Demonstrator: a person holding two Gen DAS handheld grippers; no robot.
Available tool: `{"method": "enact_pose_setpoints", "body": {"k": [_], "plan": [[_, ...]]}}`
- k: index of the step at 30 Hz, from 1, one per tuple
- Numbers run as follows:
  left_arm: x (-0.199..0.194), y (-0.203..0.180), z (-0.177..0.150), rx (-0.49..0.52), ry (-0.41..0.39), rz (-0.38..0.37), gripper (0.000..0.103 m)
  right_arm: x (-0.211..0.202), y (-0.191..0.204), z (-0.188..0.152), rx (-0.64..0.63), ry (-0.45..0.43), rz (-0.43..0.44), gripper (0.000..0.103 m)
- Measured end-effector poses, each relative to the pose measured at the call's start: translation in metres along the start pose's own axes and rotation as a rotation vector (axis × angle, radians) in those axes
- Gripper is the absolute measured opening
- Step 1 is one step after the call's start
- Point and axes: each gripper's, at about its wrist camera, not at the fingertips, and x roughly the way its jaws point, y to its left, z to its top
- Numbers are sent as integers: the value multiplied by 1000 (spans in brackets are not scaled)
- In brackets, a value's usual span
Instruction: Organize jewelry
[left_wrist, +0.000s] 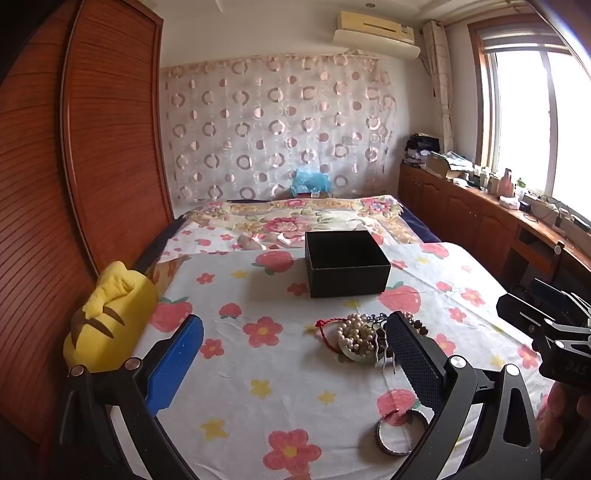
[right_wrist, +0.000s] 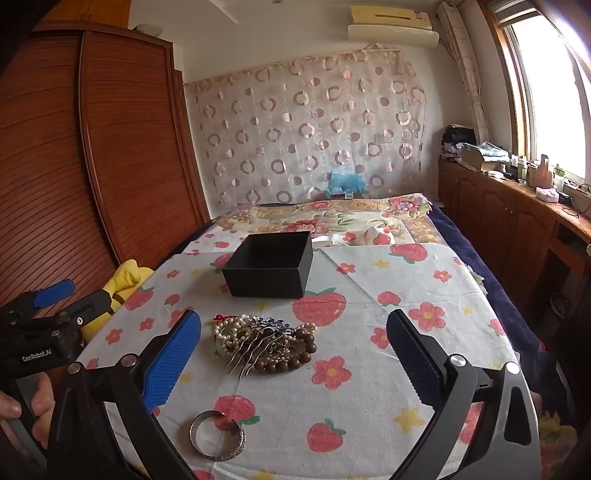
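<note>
Take the black box (right_wrist: 271, 264) as your landmark: it stands open-topped on the strawberry-print cloth (right_wrist: 369, 369) spread over the bed, apparently empty and ready to receive the pieces. Just on your side of the box lies the jewelry pile (right_wrist: 264, 341), a tangle of pearl strands, a brown wooden bead bracelet (right_wrist: 295, 360) and a metal hair comb (right_wrist: 245, 354), with a red cord (left_wrist: 327, 332) trailing off its left edge. Nearer to you again, well apart from the box, a silver bangle (right_wrist: 218, 435) lies flat by itself.

Your left gripper (left_wrist: 295, 358) and right gripper (right_wrist: 293, 354) are both spread wide, holding nothing, hovering short of the pile, likely lining up a first pick. The tangle is the trouble: grabbing one strand may drag its neighbours, so the lone bangle looks the easier start. A yellow plush toy (left_wrist: 107, 317) sits off to the left of the box, clear of your path.
</note>
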Motion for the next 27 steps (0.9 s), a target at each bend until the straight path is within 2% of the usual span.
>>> {"method": "enact_pose_setpoints", "body": {"k": [27], "plan": [[-1,0,0,-1,-19,0,96,-3,1,1,2,-5,5,101]]}}
